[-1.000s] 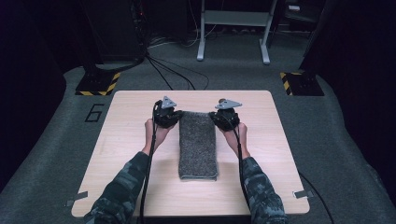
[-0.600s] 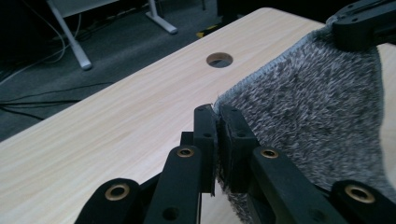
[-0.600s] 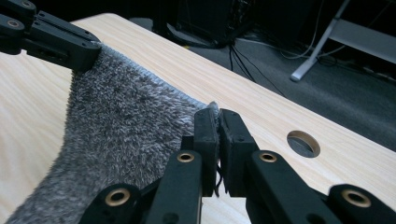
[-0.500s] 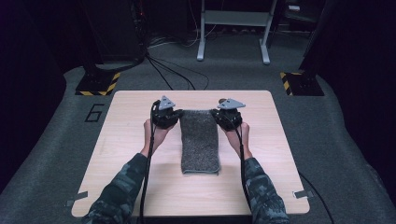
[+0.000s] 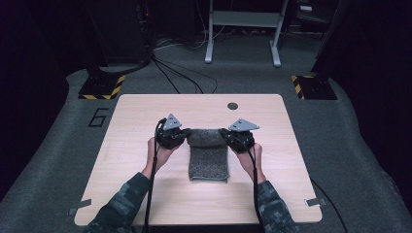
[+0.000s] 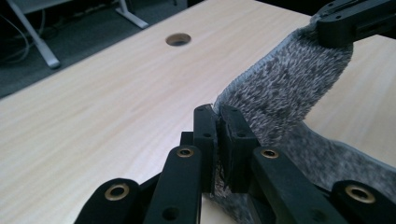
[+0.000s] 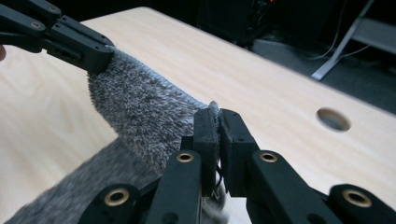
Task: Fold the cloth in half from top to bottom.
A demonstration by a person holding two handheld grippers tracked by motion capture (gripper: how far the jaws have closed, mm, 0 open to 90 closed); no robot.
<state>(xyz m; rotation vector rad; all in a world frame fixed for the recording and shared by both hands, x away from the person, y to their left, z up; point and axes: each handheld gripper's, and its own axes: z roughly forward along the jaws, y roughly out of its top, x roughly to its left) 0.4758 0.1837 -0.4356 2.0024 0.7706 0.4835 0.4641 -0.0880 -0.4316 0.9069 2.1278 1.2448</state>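
Your left gripper (image 5: pixel 174 136) and right gripper (image 5: pixel 239 138) flank the grey towel's (image 5: pixel 208 160) far end, lifted above the table (image 5: pixel 272 170).

Grey carpet (image 5: pixel 359 145) surrounds the wooden table (image 5: pixel 145 194); a metal frame (image 5: pixel 243 29) stands at twelve o'clock, dark surroundings.

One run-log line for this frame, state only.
left gripper: shut on grey fuzzy towel far-left corner | right gripper: shut on far-right corner | far edge lifted off light wooden table, near end flat
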